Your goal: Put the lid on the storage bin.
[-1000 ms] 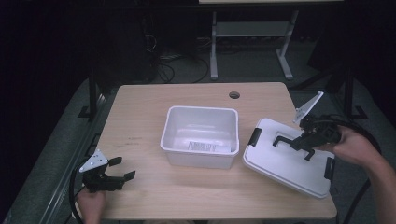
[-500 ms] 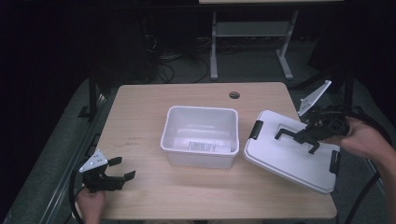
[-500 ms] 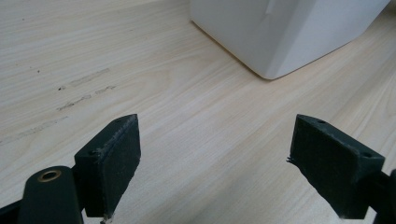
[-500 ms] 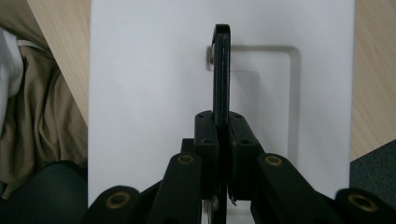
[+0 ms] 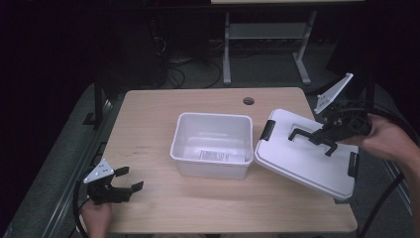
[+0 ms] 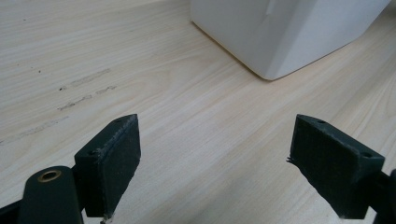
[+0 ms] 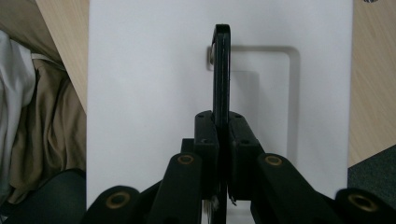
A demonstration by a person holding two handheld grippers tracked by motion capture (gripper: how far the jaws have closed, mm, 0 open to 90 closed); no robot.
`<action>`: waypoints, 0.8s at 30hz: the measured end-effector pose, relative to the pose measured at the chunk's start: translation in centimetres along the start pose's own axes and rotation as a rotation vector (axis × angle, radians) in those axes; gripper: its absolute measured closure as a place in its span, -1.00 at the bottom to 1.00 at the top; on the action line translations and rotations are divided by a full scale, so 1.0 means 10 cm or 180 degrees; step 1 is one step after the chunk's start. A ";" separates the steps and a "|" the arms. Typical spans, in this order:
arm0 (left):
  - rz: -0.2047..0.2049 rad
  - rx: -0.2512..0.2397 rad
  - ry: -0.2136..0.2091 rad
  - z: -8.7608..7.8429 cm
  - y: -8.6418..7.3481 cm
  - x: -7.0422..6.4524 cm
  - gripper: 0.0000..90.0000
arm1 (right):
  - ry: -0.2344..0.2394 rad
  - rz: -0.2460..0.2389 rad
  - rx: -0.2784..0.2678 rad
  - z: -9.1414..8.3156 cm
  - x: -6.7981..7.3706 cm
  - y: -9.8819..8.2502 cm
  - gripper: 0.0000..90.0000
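Observation:
An empty white bin (image 5: 213,167) stands in the middle of the wooden table (image 5: 148,119). To its right a white lid (image 5: 302,166) with black side latches hangs tilted, its left edge close beside the bin's rim. My right gripper (image 5: 323,140) is shut on the lid's black handle (image 5: 301,133). In the right gripper view, the pads (image 7: 205,128) pinch that thin handle (image 7: 222,60) over the lid (image 7: 140,93). My left gripper (image 5: 130,178) rests at the table's front left corner, open and holding nothing. Its view shows the jaws (image 6: 215,140) wide apart, facing a corner of the bin (image 6: 285,32).
A round cable hole (image 5: 248,101) sits near the table's far edge. A metal stand (image 5: 267,34) and cables lie on the dark floor behind the table. The lid's right end overhangs the table's right edge.
My right gripper has risen with the lid held by its handle, and the lid now hangs tilted higher off the table. The left gripper has stayed put.

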State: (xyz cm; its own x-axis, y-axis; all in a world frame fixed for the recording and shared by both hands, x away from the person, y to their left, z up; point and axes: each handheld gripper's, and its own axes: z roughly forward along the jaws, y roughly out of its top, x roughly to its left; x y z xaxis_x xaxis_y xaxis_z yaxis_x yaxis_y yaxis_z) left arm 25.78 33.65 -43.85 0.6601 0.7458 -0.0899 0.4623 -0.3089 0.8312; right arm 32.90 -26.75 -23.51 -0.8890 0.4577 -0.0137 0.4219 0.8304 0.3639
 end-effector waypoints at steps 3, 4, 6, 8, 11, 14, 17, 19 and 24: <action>0.0002 0.0004 0.0000 0.00 0.00 0.00 -0.65 | -0.0008 -0.0028 0.0001 -0.04 0.02 0.07 0.87; 0.0005 0.0009 0.0002 0.00 0.00 0.00 -0.65 | -0.0026 -0.0046 -0.0001 -0.06 0.02 0.10 0.87; 0.0002 0.0005 0.0005 0.00 0.00 0.00 -0.65 | -0.0037 -0.0067 -0.0004 -0.08 0.03 0.15 0.87; 0.0004 -0.0004 0.0007 -0.01 0.00 0.00 -0.65 | -0.0031 -0.0093 0.0001 -0.11 0.04 0.21 0.87; -0.0005 -0.0012 0.0008 -0.01 0.00 0.00 -0.65 | -0.0034 -0.0142 0.0011 -0.12 0.05 0.29 0.87; 0.0000 -0.0006 0.0005 -0.01 0.00 0.01 -0.65 | -0.0032 -0.0176 0.0008 -0.13 0.06 0.36 0.87; 0.0006 -0.0004 0.0006 -0.01 0.00 0.01 -0.66 | -0.0016 -0.0207 0.0013 -0.13 0.07 0.44 0.87; -0.0001 -0.0011 0.0006 -0.01 0.00 0.01 -0.65 | -0.0011 -0.0238 0.0022 -0.14 0.08 0.50 0.87; 0.0012 -0.0018 0.0014 -0.02 -0.01 0.02 -0.65 | -0.0014 -0.0294 0.0026 -0.13 0.10 0.64 0.87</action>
State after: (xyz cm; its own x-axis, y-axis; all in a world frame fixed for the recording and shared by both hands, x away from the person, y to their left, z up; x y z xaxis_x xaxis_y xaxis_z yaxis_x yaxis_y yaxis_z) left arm 25.71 33.92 -43.77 0.6592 0.7472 -0.0845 0.4565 -0.3084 0.8346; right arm 34.51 -21.42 -20.03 -0.9234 0.3804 -0.0508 0.3397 0.8717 0.3533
